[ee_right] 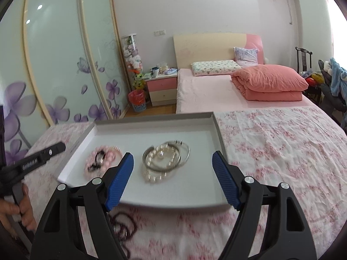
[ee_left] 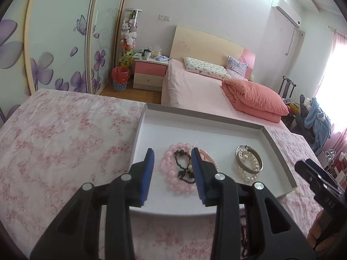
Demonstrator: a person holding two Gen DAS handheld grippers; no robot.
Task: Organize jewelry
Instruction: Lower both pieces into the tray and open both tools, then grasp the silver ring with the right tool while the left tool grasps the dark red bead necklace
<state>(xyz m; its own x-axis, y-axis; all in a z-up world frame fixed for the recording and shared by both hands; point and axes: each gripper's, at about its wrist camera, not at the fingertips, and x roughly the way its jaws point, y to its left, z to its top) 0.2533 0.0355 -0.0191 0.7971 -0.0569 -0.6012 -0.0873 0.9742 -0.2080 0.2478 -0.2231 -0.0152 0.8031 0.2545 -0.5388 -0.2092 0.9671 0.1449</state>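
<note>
White tray (ee_right: 218,134) sits on floral bedspread (ee_right: 282,143). Inside tray: pink bead bracelet (ee_left: 173,173) w/ black bead strand (ee_left: 184,166) at its left end, pearl bracelet (ee_right: 160,164) + silver bangle (ee_right: 184,156) mid-tray. L gripper (ee_left: 173,173) over the pink beads, jaws apart, gripping nothing. R gripper (ee_right: 173,173) over tray's near edge, jaws wide, empty.

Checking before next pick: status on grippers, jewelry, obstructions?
Left gripper open, empty, over pink bead pile. Right gripper open, empty, over pearl bracelet and bangles. Both piles in tray. Dark beads outside tray. Nothing blocking.
</note>
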